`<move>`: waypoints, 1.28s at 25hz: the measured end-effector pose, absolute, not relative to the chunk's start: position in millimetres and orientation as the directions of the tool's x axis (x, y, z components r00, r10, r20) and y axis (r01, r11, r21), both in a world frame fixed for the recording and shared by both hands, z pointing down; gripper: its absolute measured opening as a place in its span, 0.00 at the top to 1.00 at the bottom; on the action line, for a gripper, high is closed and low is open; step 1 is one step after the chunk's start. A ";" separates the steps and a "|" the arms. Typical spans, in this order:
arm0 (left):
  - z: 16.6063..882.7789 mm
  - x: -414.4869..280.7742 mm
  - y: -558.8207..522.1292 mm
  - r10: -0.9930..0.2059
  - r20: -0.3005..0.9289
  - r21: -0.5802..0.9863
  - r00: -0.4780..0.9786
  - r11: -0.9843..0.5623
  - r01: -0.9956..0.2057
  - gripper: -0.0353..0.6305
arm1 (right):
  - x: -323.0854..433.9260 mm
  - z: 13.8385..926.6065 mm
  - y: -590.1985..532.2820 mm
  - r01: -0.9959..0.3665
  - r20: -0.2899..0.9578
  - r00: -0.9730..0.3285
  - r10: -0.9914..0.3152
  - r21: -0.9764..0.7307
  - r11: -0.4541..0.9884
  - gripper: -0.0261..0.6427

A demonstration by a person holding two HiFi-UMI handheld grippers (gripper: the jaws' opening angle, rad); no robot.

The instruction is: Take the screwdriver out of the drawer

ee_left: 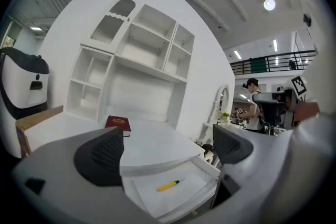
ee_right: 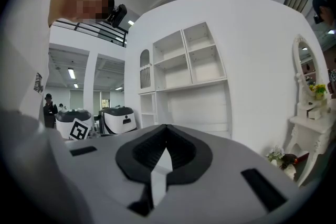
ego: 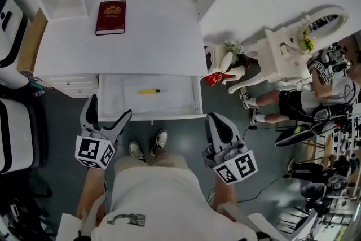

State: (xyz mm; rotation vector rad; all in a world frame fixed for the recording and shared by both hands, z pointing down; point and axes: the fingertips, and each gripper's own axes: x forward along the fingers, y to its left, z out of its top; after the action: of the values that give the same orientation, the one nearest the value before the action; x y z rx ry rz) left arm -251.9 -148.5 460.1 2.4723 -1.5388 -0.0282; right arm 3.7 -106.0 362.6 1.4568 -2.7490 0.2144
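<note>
Yellow screwdriver [ego: 149, 91] lies in the open drawer [ego: 107, 100]; left gripper [ego: 107, 114] jaws spread, right gripper [ego: 219, 128] jaws pressed together, both empty

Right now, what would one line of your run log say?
drawer: open | yellow screwdriver: lying inside, untouched | left gripper: open, short of drawer | right gripper: shut, empty, short of drawer

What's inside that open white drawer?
The drawer holds one yellow screwdriver, lying on its white bottom. Its back end runs under the desk top, so anything there cannot be seen.
</note>
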 end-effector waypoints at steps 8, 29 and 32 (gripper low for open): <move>491.9 -206.8 -184.5 -0.844 0.198 0.168 0.499 -0.472 -0.865 0.18 | 37.2 367.6 -142.8 -0.820 0.035 -0.564 -0.825 -0.142 0.554 0.95; 701.3 -113.1 -247.7 -0.433 0.710 0.073 0.555 -0.739 -0.670 0.27 | 113.0 396.8 -215.0 -0.829 0.060 -0.542 -0.838 -0.201 0.522 0.95; 741.9 -109.5 -245.7 -0.330 0.796 0.065 0.508 -0.787 -0.613 0.35 | 126.9 401.4 -216.4 -0.840 0.078 -0.526 -0.847 -0.200 0.504 0.95</move>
State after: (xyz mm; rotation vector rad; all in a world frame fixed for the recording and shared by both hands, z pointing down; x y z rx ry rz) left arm -109.5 -245.7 741.9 2.4156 -0.7867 1.1676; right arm 126.9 -216.4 401.4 1.5435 -2.7501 0.3396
